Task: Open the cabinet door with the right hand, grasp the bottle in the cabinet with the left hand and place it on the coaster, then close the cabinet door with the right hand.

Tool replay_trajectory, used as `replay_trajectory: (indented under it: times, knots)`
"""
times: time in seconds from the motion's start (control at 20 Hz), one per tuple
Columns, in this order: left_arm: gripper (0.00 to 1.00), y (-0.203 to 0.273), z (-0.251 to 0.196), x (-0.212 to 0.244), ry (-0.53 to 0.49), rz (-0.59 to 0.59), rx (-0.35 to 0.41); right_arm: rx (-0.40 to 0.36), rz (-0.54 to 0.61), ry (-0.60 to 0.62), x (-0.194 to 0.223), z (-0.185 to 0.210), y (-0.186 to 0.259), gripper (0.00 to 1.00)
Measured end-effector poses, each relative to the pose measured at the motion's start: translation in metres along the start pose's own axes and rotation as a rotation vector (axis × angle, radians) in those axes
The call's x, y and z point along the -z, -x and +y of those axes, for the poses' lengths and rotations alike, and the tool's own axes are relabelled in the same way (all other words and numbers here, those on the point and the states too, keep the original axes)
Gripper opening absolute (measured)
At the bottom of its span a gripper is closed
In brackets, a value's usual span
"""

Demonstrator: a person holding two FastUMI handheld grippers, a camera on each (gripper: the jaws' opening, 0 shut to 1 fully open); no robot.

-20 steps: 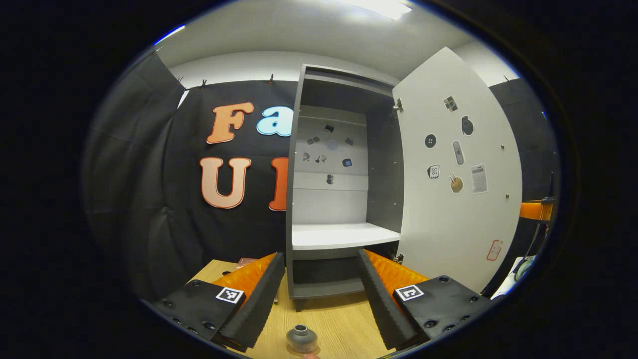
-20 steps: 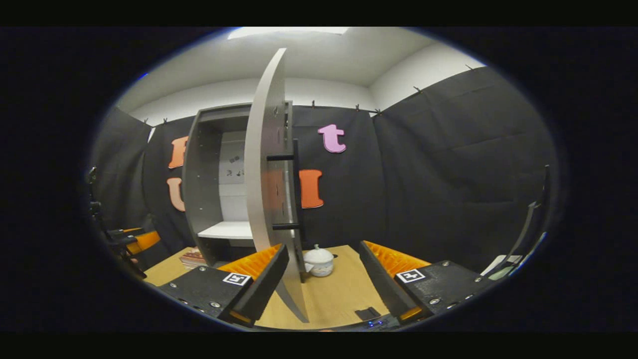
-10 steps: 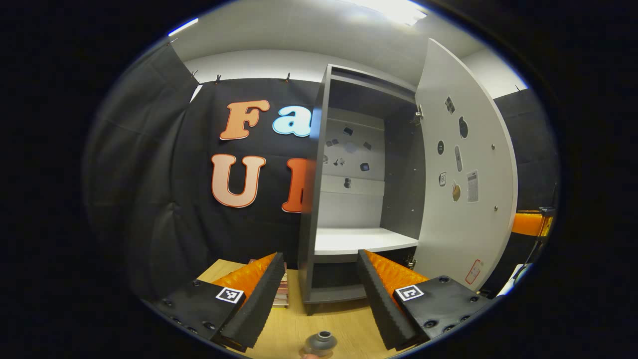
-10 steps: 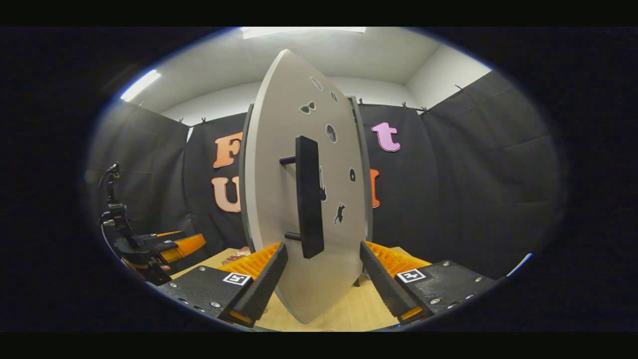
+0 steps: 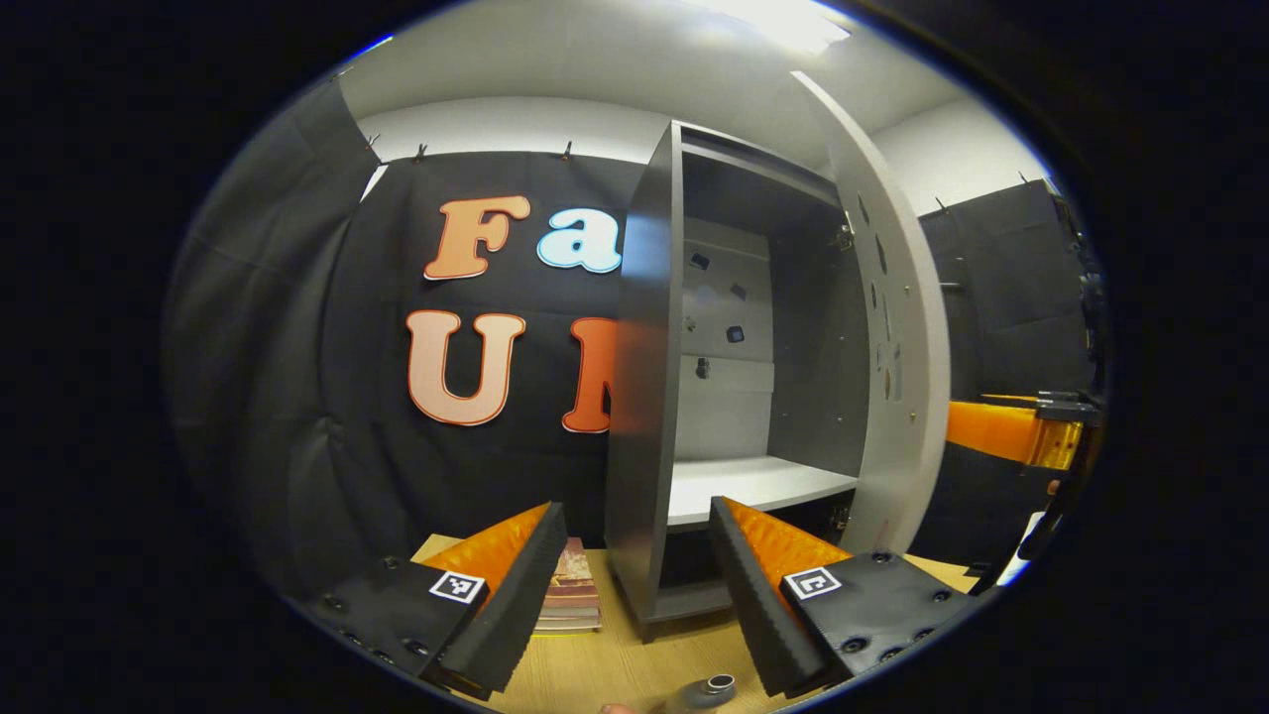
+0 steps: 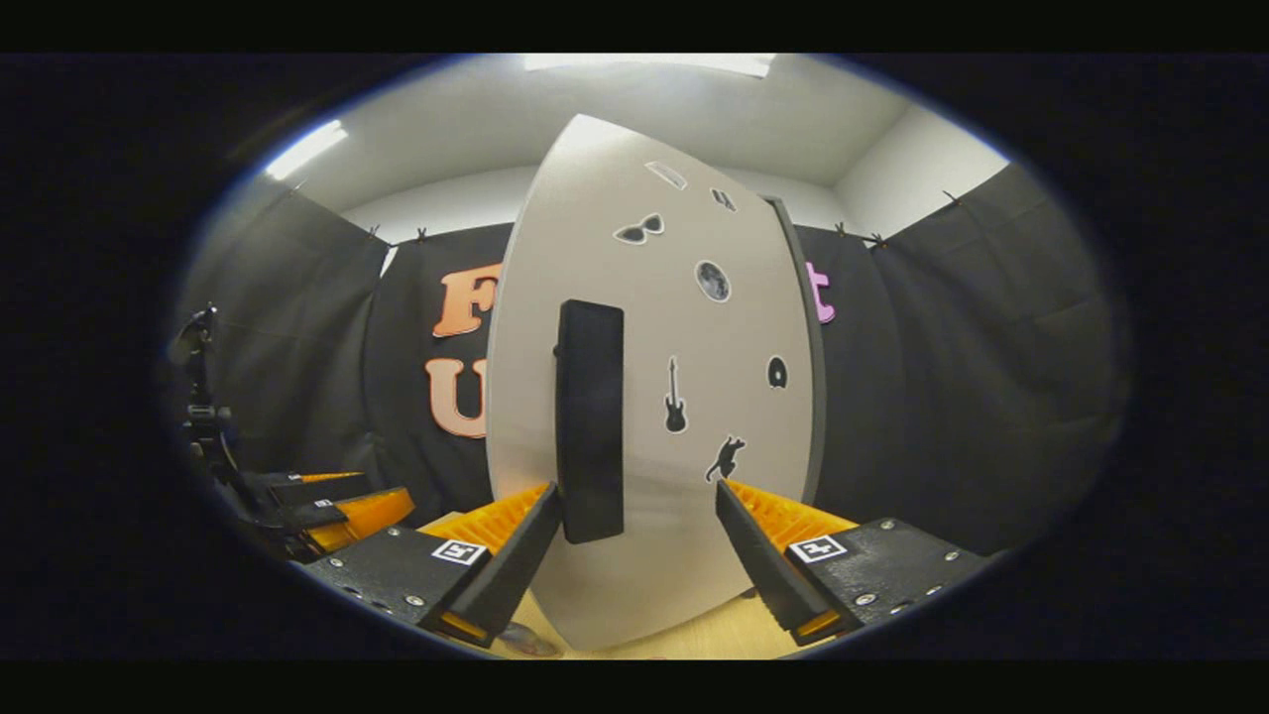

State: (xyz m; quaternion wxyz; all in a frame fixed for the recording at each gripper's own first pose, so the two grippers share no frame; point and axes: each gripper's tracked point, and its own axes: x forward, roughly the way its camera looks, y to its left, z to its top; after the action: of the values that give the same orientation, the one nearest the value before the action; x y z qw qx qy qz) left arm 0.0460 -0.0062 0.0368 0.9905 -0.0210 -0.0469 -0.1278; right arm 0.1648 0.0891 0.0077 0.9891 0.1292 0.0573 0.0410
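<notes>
Swung further shut, pale grey cabinet door (image 6: 654, 397) fronts spread right claw (image 6: 639, 540); left claw (image 5: 630, 585) spread, empty; risk: door rebounds if released early.

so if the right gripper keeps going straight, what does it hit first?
Most likely the door, its outer face dead ahead between the open fingers. The handle sits just left of centre and might touch first; depth is hard to judge.
</notes>
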Motion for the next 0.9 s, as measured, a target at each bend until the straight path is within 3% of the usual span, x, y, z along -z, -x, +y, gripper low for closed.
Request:
replay_trajectory:
  times: [0.35, 0.6, 0.75, 0.9]
  knots:
    - [0.94, -0.009, 0.016, 0.006, 0.014, 0.021, -0.002, -0.044, 0.041, -0.053, 0.007, 0.017, -0.030, 0.97]
    - [0.94, -0.022, 0.020, 0.017, 0.035, 0.041, -0.050, -0.124, 0.065, -0.041, 0.014, 0.024, -0.054, 0.98]
    - [0.94, -0.023, 0.027, 0.023, 0.038, 0.054, -0.101, -0.175, 0.090, -0.093, 0.019, 0.030, -0.065, 0.93]
    - [0.94, -0.021, 0.029, 0.026, 0.018, 0.070, -0.131, -0.193, 0.106, -0.127, 0.022, 0.033, -0.066, 0.95]
